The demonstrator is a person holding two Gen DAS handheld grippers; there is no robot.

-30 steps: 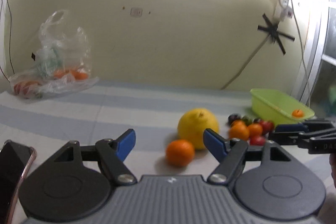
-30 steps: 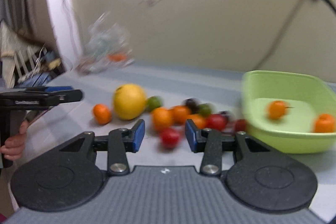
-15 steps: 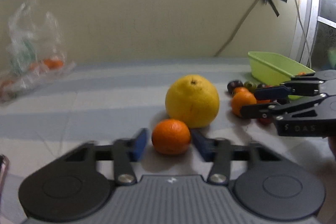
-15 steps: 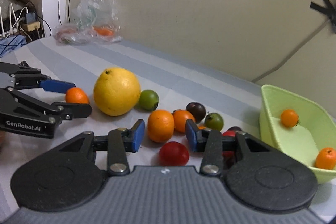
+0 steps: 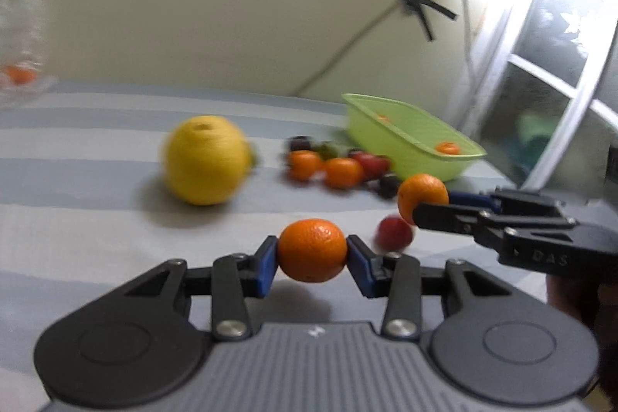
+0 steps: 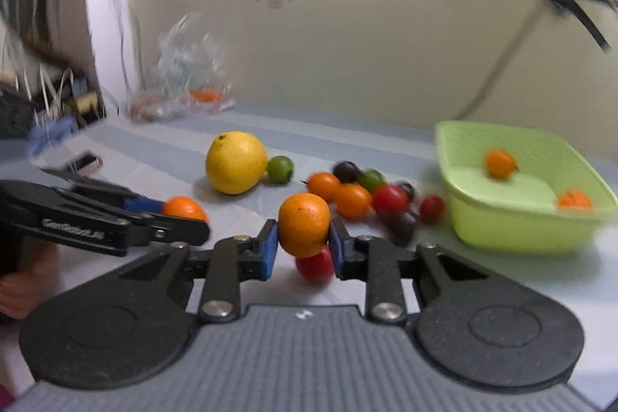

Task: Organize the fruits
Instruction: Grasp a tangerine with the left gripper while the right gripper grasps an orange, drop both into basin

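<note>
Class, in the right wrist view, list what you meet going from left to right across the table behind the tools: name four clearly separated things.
Clear plastic bag → large yellow citrus fruit → small green round fruit → light green plastic basin.

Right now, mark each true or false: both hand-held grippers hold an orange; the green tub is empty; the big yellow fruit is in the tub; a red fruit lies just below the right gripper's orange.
1. Both hold an orange: true. The left hand-held gripper is shut on one orange; the right hand-held gripper is closing on another orange.
2. False: the green tub holds two small orange fruits.
3. False: the yellow fruit sits on the striped cloth.
4. True: the red fruit.
</note>
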